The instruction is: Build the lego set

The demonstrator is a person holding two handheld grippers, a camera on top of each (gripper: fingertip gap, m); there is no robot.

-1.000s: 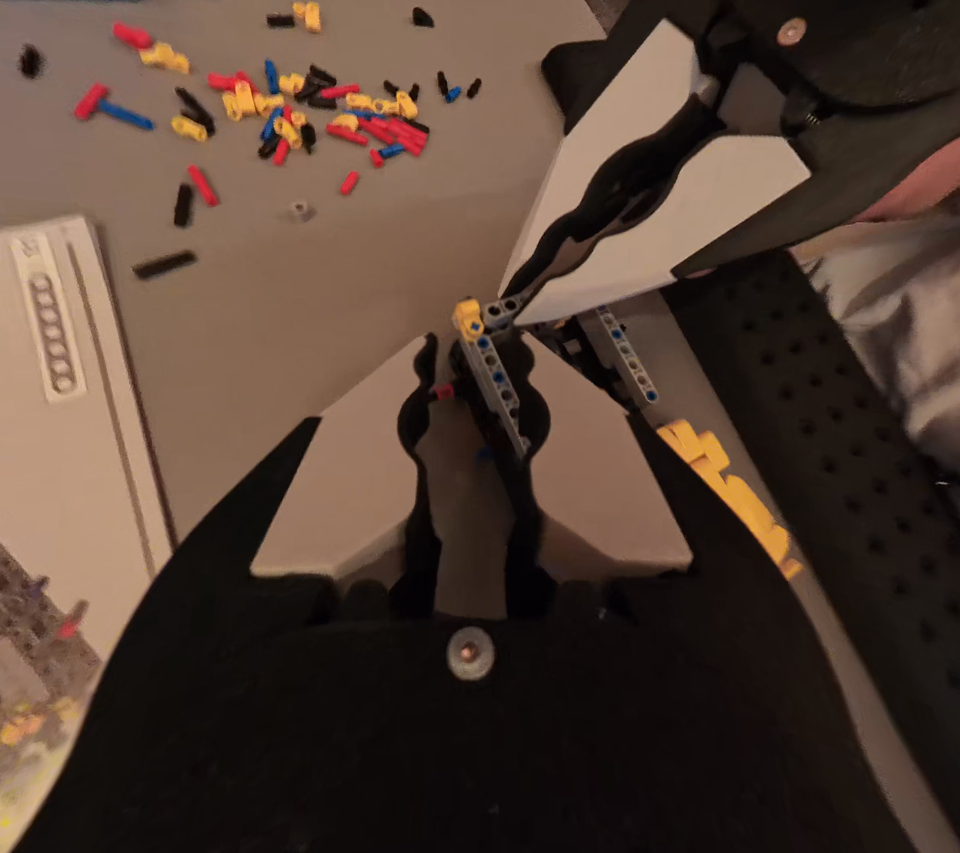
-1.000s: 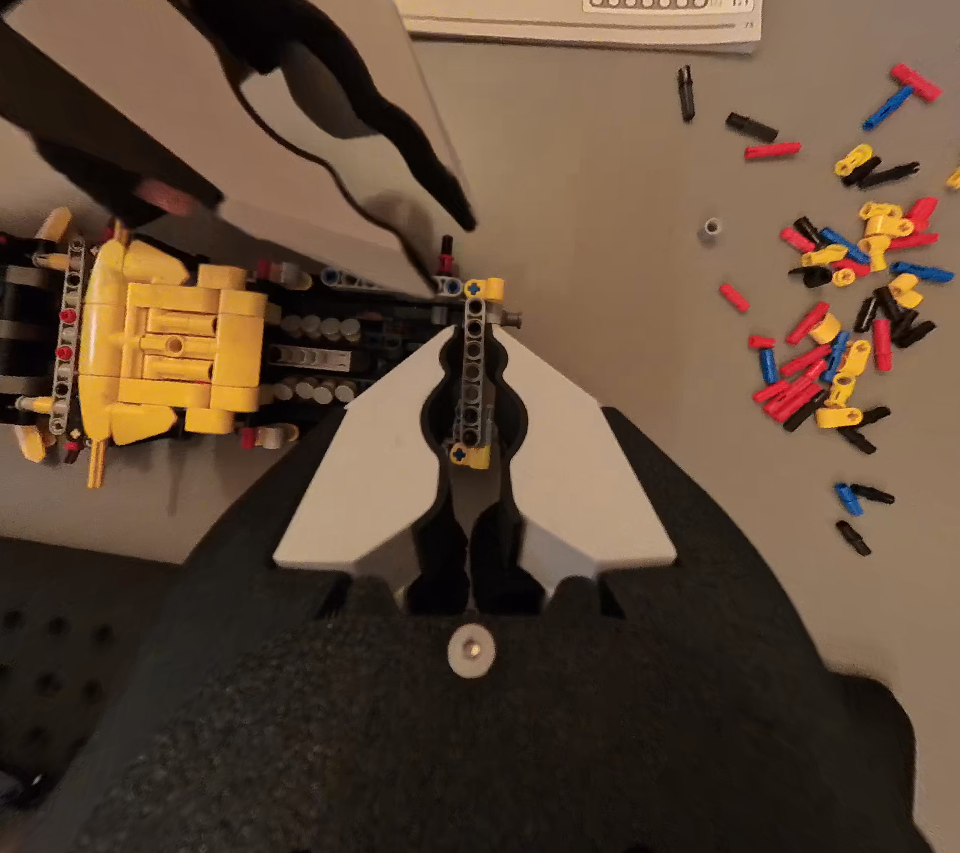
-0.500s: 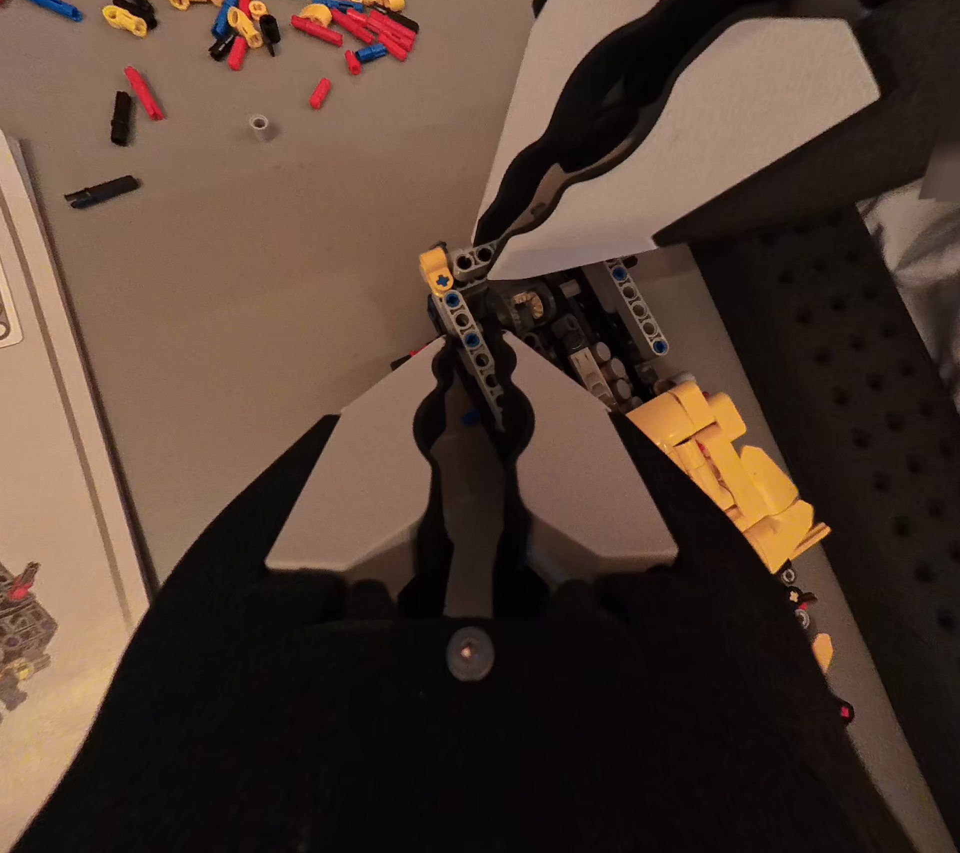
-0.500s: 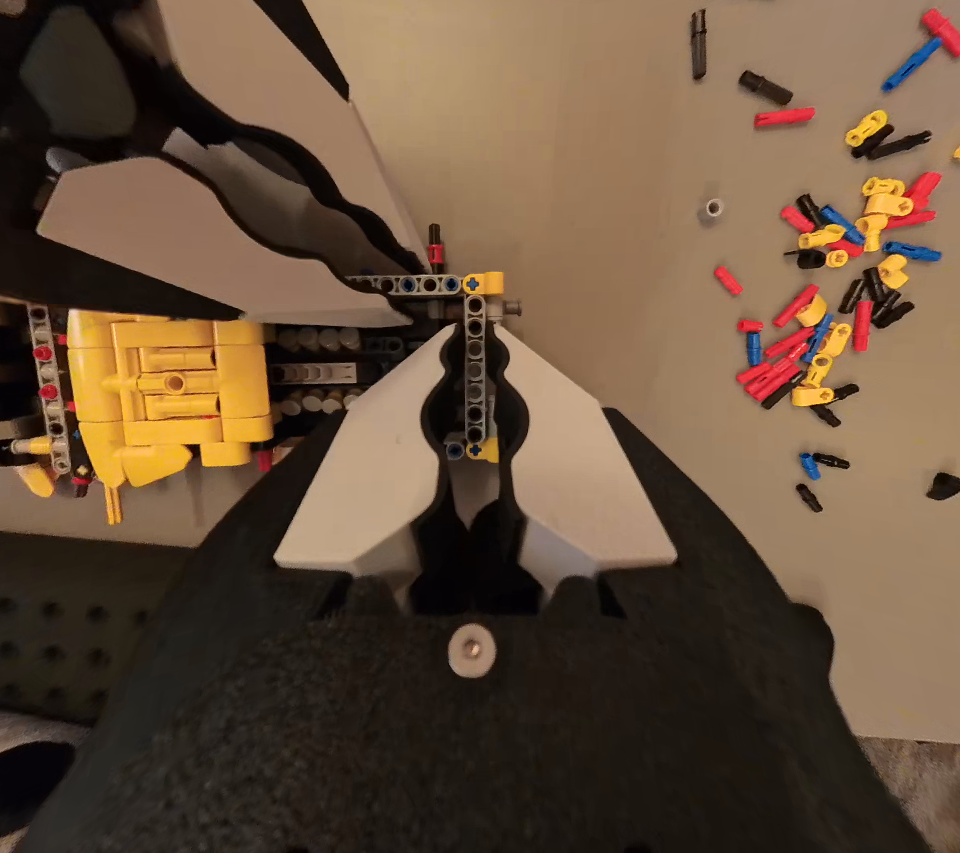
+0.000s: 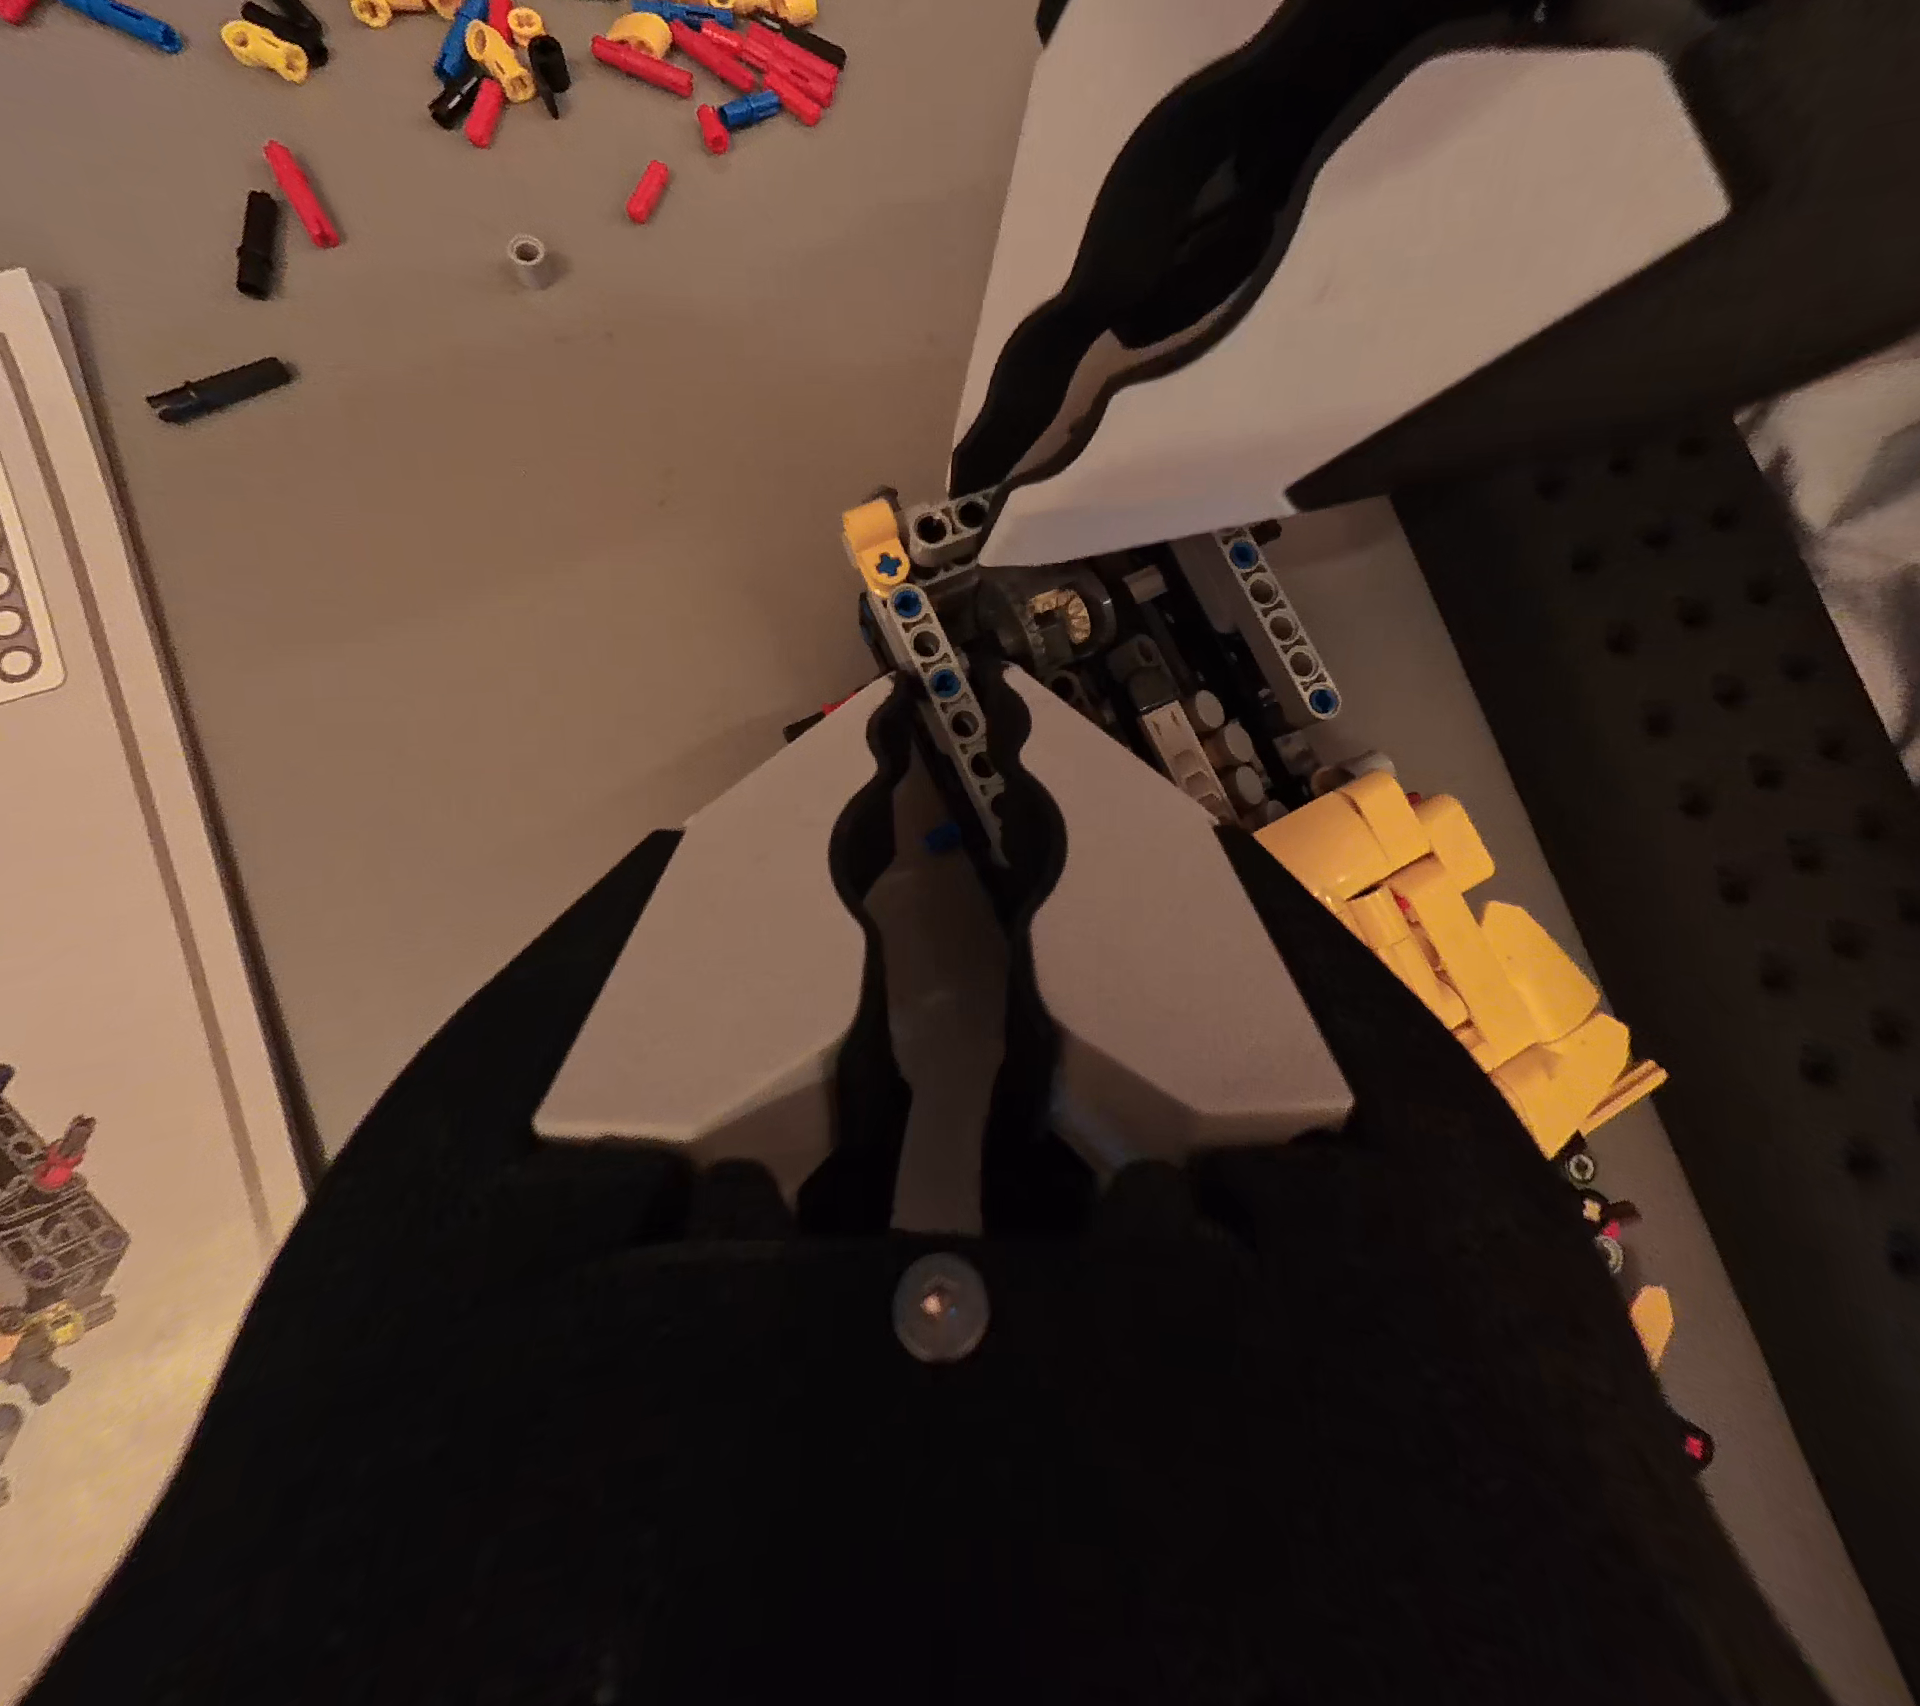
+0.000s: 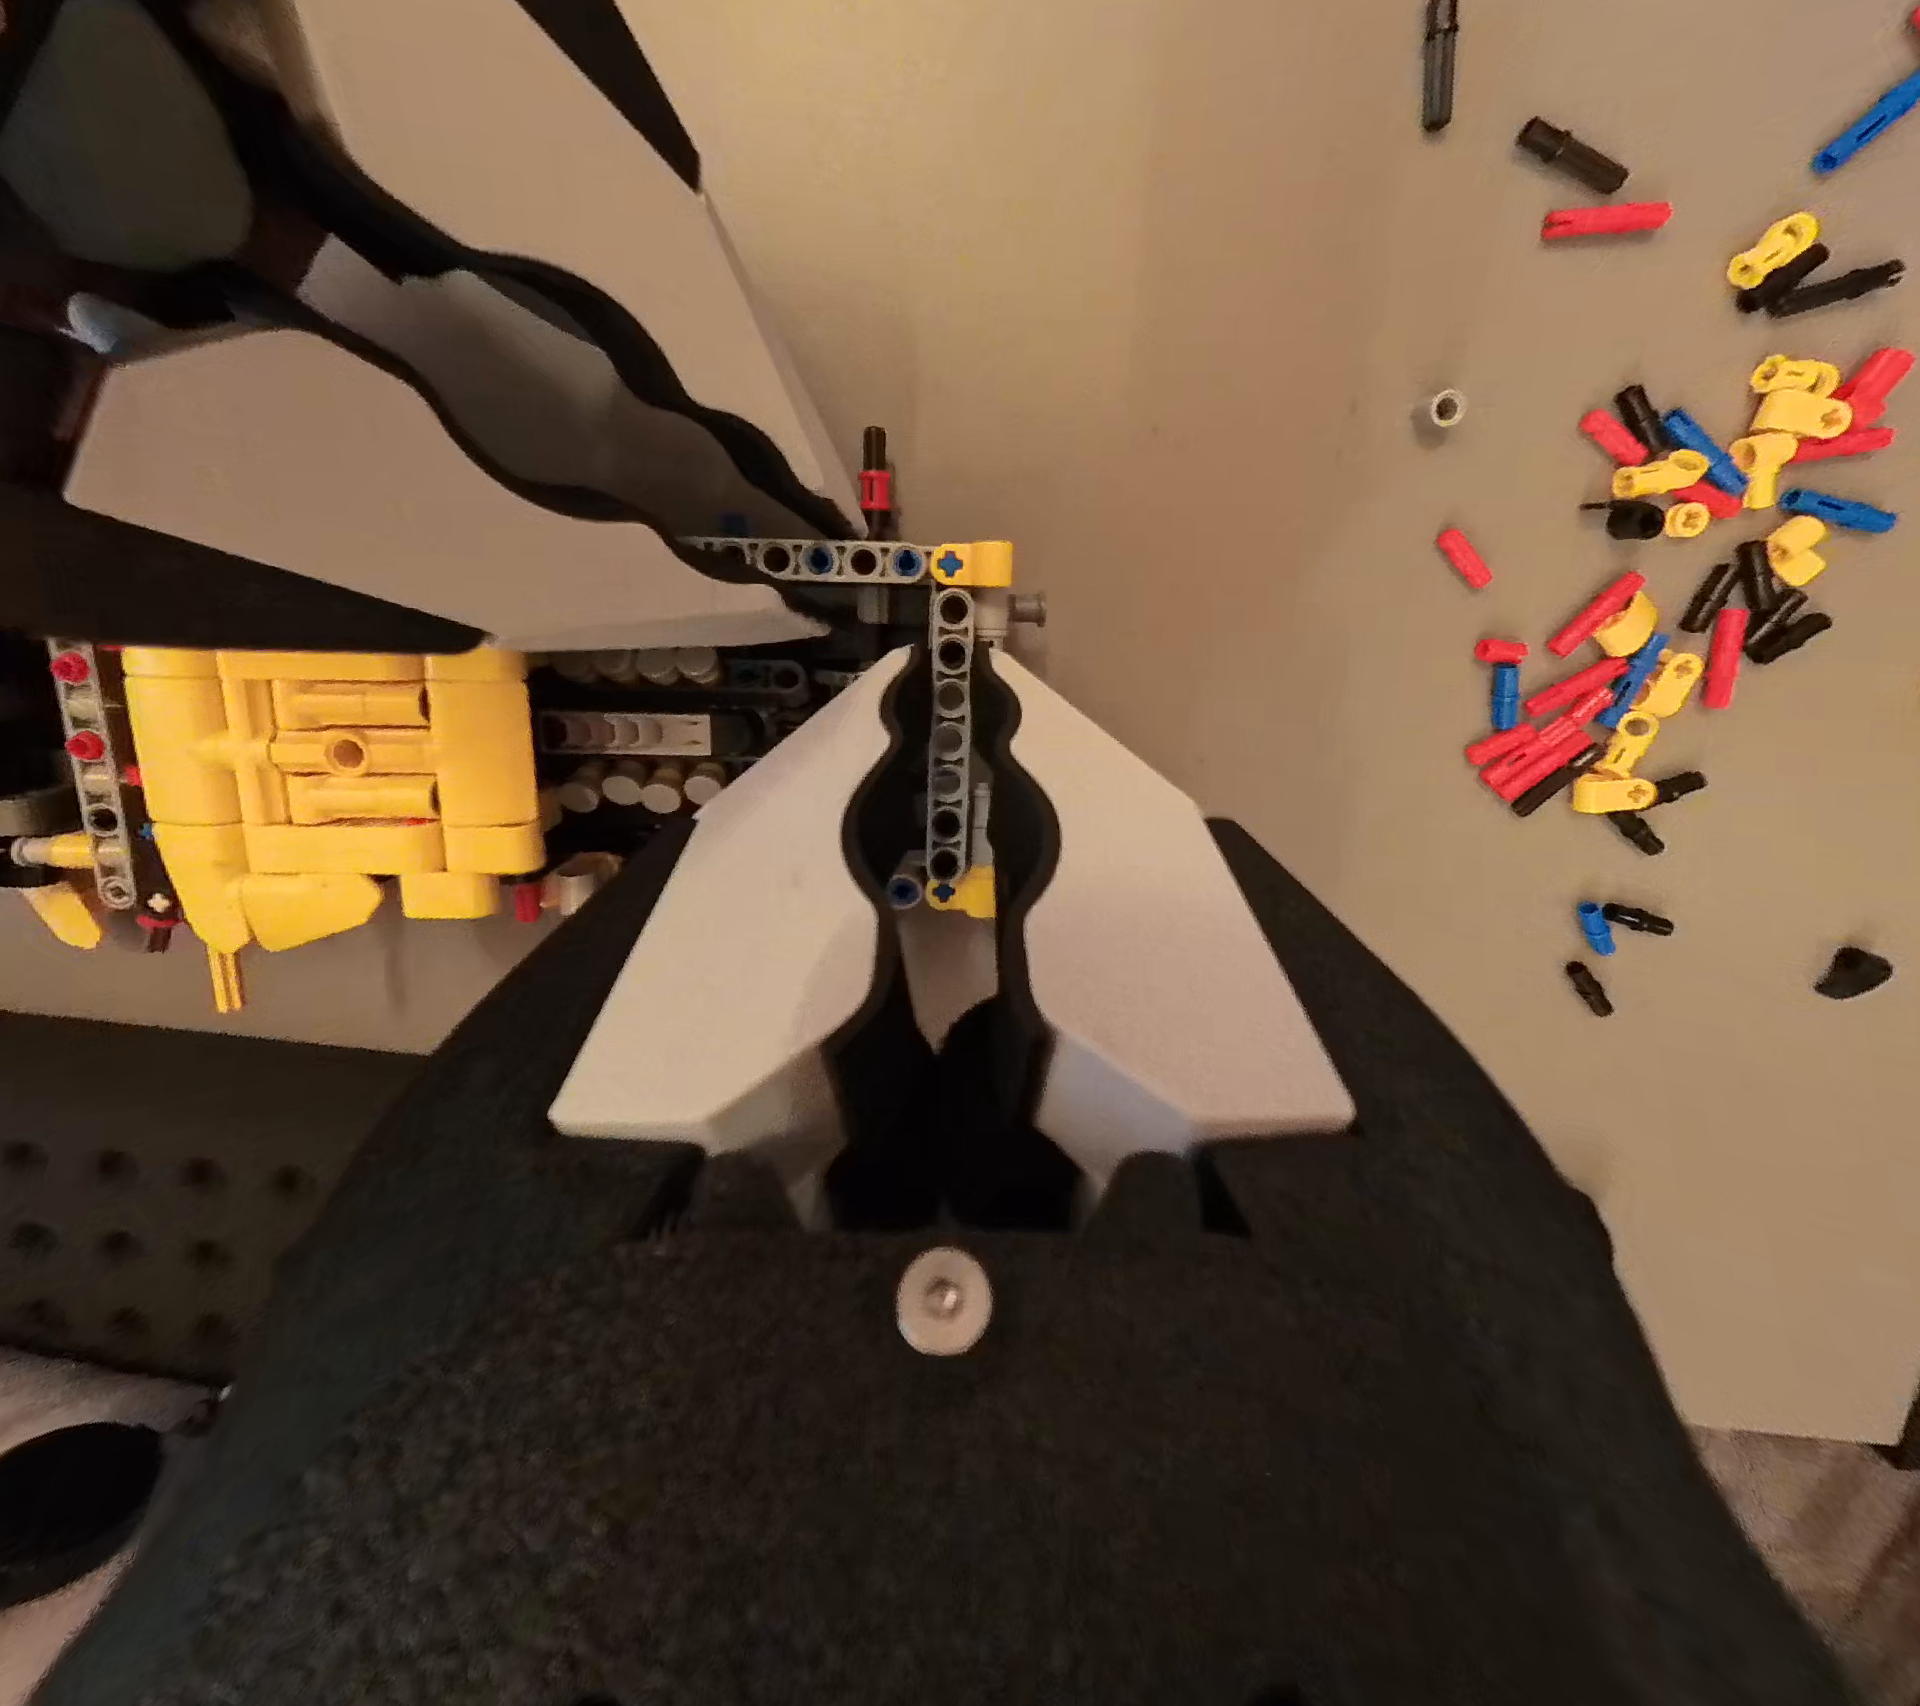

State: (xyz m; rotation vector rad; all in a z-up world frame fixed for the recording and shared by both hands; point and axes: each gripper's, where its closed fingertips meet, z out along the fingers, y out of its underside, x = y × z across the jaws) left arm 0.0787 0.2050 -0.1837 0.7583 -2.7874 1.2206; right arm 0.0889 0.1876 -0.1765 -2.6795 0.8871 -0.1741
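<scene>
Both grippers clamp one yellow-and-black lego vehicle model (image 6: 312,773) lying on the grey tabletop (image 5: 520,513): the left gripper (image 5: 940,700) pinches a grey perforated side beam (image 5: 951,711), the right gripper (image 6: 951,669) pinches the grey perforated cross beam (image 6: 951,721) meeting it at a yellow corner connector (image 6: 977,563). Loose red, blue, yellow and black pins (image 6: 1704,596) lie well apart, beside a white instruction booklet (image 5: 94,825)

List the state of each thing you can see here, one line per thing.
Left gripper: shut on a grey beam.
Right gripper: shut on the front grey beam.
Lego model: partly built, lying on the table.
Loose pins: scattered.
Instruction booklet: open.
</scene>
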